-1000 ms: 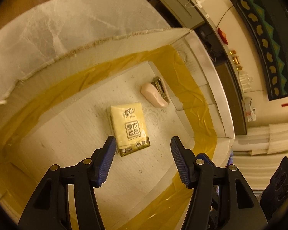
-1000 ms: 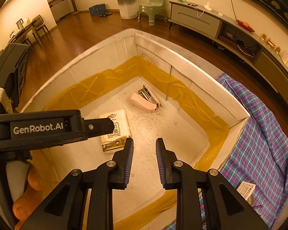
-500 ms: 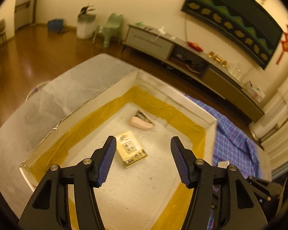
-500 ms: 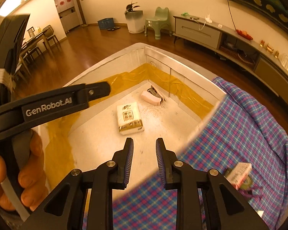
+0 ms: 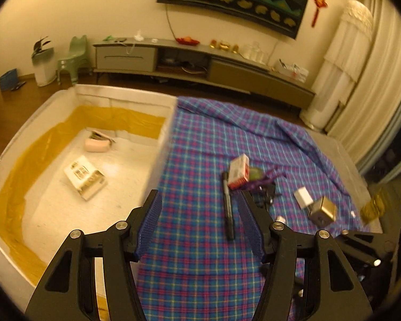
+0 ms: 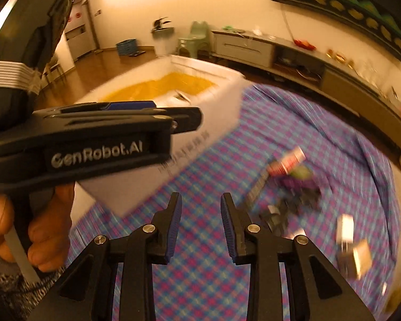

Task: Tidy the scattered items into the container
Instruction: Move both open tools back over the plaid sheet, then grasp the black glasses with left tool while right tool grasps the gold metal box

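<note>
The white box [image 5: 163, 136] with yellow tape lining sits at the left and holds a tissue pack [image 5: 85, 177] and a pink stapler [image 5: 96, 144]. On the plaid cloth [image 5: 200, 182] lie a black pen [image 5: 228, 206], a red-white carton [image 5: 239, 171], a purple item [image 5: 264, 180], a small white box [image 5: 303, 198] and a gold cube [image 5: 323, 210]. My left gripper [image 5: 199, 223] is open and empty above the cloth, beside the box. My right gripper [image 6: 200, 226] is open a little and empty, above the cloth; the items [image 6: 288, 161] show blurred to its right.
A low TV cabinet [image 5: 200, 64] runs along the far wall, with a green stool [image 5: 73, 53] and a bin at the left. Curtains [image 5: 361, 75] hang at the right. The left gripper's body [image 6: 93, 139] and the holding hand fill the left of the right wrist view.
Both grippers have pulled back out of the box and swung right over the plaid cloth. The tissue pack and stapler stay in the box. Jaw openings look unchanged.
</note>
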Action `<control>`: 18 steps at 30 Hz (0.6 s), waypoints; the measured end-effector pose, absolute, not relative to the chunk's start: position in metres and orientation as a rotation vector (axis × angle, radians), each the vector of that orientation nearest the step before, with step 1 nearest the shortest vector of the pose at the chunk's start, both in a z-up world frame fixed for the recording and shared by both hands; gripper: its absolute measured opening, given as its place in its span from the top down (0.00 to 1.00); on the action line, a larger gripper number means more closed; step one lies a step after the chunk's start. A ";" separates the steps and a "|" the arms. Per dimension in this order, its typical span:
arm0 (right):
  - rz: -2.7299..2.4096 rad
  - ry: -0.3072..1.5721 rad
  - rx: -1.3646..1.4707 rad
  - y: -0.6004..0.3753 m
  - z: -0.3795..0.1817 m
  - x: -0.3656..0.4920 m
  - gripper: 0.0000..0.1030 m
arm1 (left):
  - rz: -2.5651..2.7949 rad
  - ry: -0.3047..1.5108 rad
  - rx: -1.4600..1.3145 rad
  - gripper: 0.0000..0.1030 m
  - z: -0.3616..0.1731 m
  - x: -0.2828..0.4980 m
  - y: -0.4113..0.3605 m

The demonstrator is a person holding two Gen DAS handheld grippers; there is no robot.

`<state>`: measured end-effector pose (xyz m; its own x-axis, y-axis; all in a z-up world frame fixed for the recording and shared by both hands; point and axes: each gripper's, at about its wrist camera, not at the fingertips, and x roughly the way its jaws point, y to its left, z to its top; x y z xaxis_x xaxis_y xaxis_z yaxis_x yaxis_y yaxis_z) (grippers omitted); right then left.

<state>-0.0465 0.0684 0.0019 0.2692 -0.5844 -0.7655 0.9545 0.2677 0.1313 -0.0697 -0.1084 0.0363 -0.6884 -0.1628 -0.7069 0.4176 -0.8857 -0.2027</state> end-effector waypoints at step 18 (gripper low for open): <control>-1.477 0.639 0.741 0.121 -0.038 -0.225 0.39 | -2.724 0.248 1.263 0.40 -0.023 -0.130 -0.010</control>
<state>-0.2252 0.1214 -0.0377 0.0105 -0.6360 -0.7716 0.9979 -0.0431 0.0491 -0.1300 -0.0100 -0.0226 -0.6419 -0.0474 -0.7654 0.1848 -0.9782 -0.0944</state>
